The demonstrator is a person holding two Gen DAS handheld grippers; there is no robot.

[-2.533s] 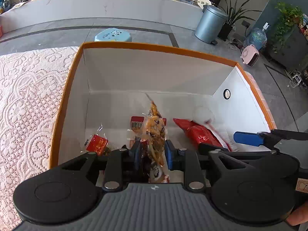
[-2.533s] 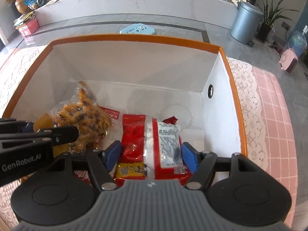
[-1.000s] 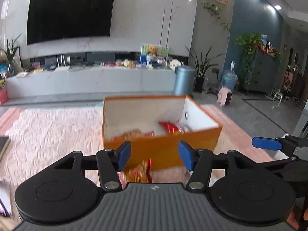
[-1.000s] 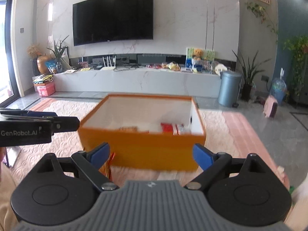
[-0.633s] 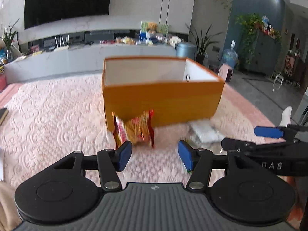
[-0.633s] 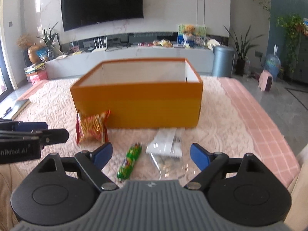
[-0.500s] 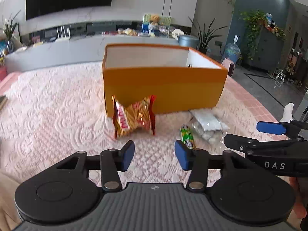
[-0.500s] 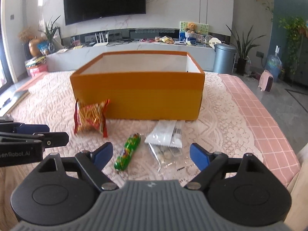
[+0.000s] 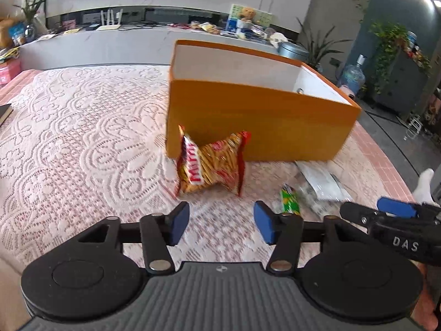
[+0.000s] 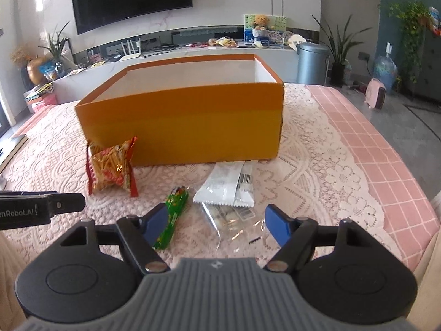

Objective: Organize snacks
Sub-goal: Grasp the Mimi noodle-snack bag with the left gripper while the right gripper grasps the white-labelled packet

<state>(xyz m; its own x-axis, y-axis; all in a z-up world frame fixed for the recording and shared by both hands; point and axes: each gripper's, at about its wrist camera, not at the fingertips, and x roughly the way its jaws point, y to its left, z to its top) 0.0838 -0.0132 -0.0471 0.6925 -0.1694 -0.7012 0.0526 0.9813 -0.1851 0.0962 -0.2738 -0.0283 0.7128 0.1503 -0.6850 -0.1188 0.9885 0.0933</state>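
An orange box (image 9: 261,118) (image 10: 182,129) with white inner walls stands on the lace cloth. In front of it lie a red and yellow snack bag (image 9: 212,165) (image 10: 111,167), a green candy stick (image 9: 289,202) (image 10: 175,215), a white packet (image 9: 321,182) (image 10: 228,183) and a clear packet (image 10: 228,216). My left gripper (image 9: 222,224) hovers just short of the red bag, its jaws opening and empty. My right gripper (image 10: 216,224) hangs over the clear packet with jaws closing; its pads touch nothing.
The lace cloth (image 9: 82,138) covers a pink checked table (image 10: 386,143) whose right edge drops to the floor. A dark book (image 9: 4,111) lies at the far left. A white counter, a bin (image 10: 312,62) and plants stand behind.
Both grippers left snacks in the box, drew back and sank toward the packets in front of it. The left jaws narrowed, then widened; the right jaws narrowed.
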